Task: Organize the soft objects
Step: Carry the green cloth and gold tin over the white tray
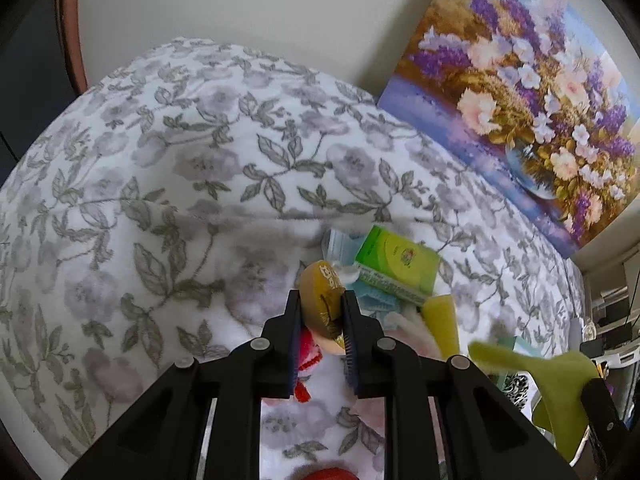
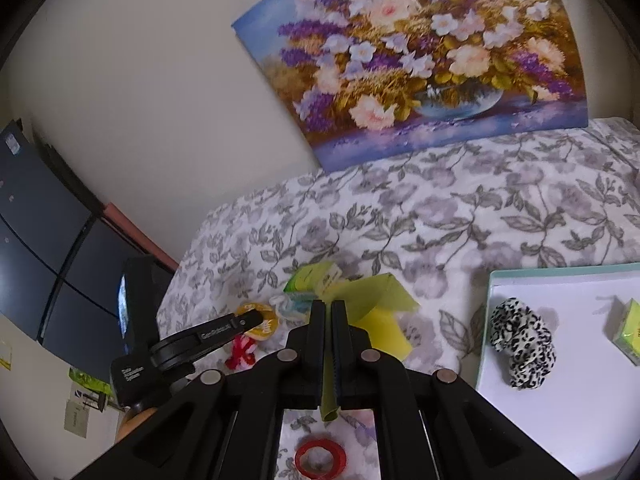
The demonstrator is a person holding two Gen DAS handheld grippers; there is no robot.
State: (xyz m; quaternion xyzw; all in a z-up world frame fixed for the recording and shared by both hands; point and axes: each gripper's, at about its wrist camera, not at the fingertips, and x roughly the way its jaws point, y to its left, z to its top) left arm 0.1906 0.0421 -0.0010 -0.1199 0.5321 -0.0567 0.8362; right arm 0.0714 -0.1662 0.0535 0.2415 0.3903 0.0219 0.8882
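My left gripper (image 1: pixel 322 300) is shut on a yellow tape roll (image 1: pixel 320 292), held edge-on above the floral bedspread (image 1: pixel 160 160). The right wrist view shows the same roll (image 2: pixel 262 326) at the left, in the left gripper (image 2: pixel 256 320). My right gripper (image 2: pixel 329 304) is shut on a yellow-green cloth (image 2: pixel 376 296) that fans out past the fingertips and hangs below the jaws. That cloth (image 1: pixel 560 376) also hangs at the lower right of the left wrist view. A leopard-print scrunchie (image 2: pixel 522 340) lies in the white tray (image 2: pixel 490 300).
On the bedspread lie a green tissue box (image 1: pixel 396 264), a yellow sponge (image 1: pixel 440 320), a red-and-white plush piece (image 2: pixel 240 354) and a red tape roll (image 2: pixel 320 458). A small green box (image 2: pixel 630 332) sits in the tray. A flower painting (image 2: pixel 420 60) leans on the wall.
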